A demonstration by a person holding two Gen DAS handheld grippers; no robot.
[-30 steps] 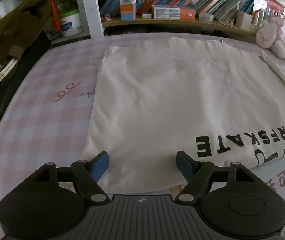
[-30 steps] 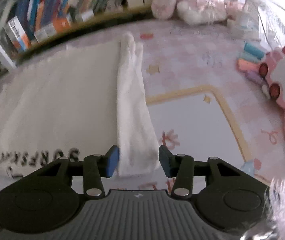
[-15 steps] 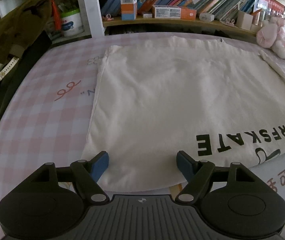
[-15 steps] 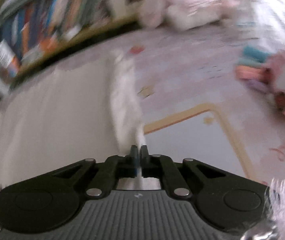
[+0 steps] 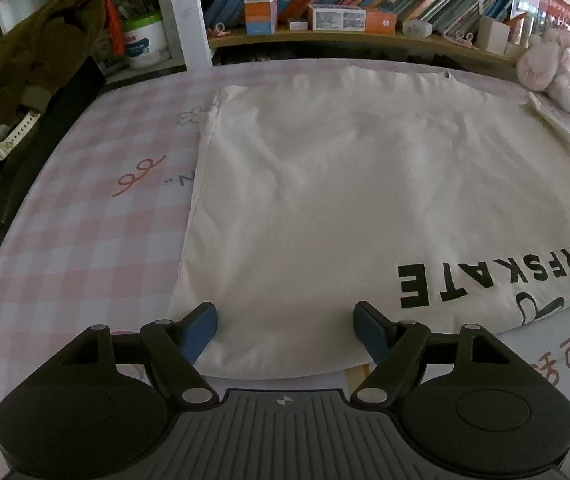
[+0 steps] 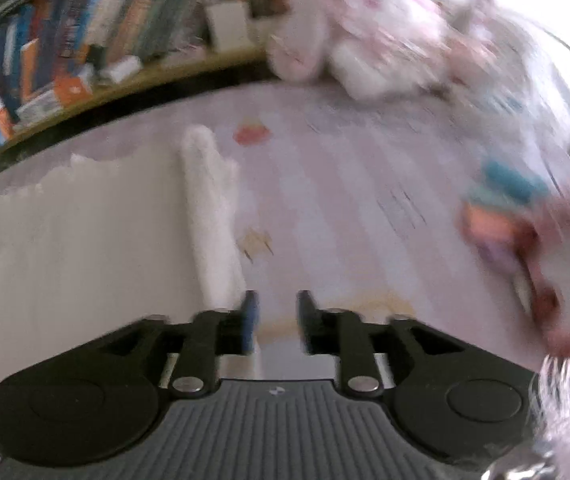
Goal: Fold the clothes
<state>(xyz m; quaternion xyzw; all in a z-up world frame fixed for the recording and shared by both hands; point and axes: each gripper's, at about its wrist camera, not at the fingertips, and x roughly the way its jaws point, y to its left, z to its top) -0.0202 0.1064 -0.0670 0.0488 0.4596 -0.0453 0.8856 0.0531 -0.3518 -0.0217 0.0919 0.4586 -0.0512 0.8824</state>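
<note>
Pink-check bed [image 5: 85, 216], cream tee [image 5: 365, 208] spread flat, plush toys [image 5: 557, 68] at far edge

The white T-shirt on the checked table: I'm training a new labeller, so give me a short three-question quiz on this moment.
1. True or false: the left tool is shut on the white T-shirt.
2. What does the black lettering say? A) SURFSKATE B) SNOWBOARD C) SKYDIVER
3. Fill in: the right tool sits beside the shirt's folded ____.

Key: 1 false, its fingers stand wide apart over the hem; 2 A; 3 sleeve, and the fingers are apart with nothing between them.
</note>
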